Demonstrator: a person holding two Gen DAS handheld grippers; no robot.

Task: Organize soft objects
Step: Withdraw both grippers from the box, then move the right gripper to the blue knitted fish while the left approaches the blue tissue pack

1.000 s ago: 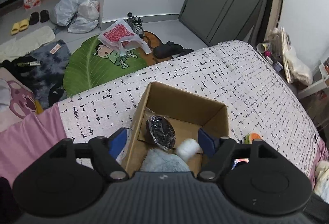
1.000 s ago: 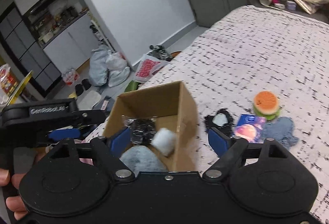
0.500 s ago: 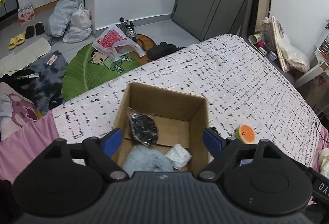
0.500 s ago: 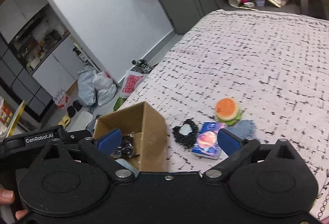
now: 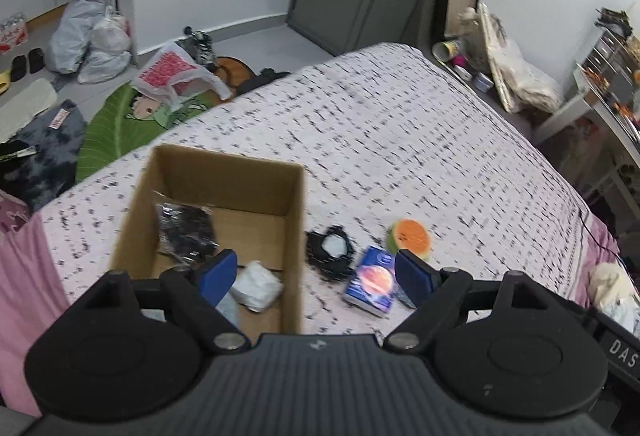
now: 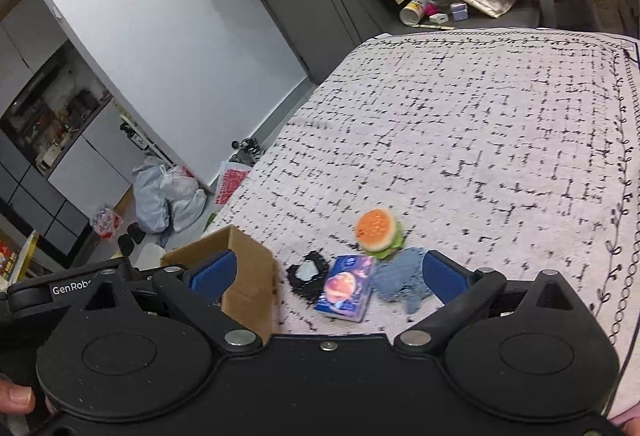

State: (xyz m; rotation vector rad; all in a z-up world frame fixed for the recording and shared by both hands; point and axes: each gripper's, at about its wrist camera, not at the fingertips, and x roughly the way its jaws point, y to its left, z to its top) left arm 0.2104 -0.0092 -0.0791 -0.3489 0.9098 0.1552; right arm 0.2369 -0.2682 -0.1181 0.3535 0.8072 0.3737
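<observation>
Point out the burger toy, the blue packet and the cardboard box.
burger toy [image 6: 376, 232]: right wrist view, on its orange bun top.
blue packet [image 6: 346, 288]: right wrist view, on its printed front face.
cardboard box [image 5: 228, 178]: left wrist view, on its far inner wall.

Soft, even indoor light fills the room, with no hard shadows and no glare. The patterned bedspread [image 5: 400, 140] smears with motion blur, and the burger toy [image 6: 377, 232] looks soft-edged. Fisheye distortion bends walls and cabinets toward the frame corners; the near black housings stay sharp.
</observation>
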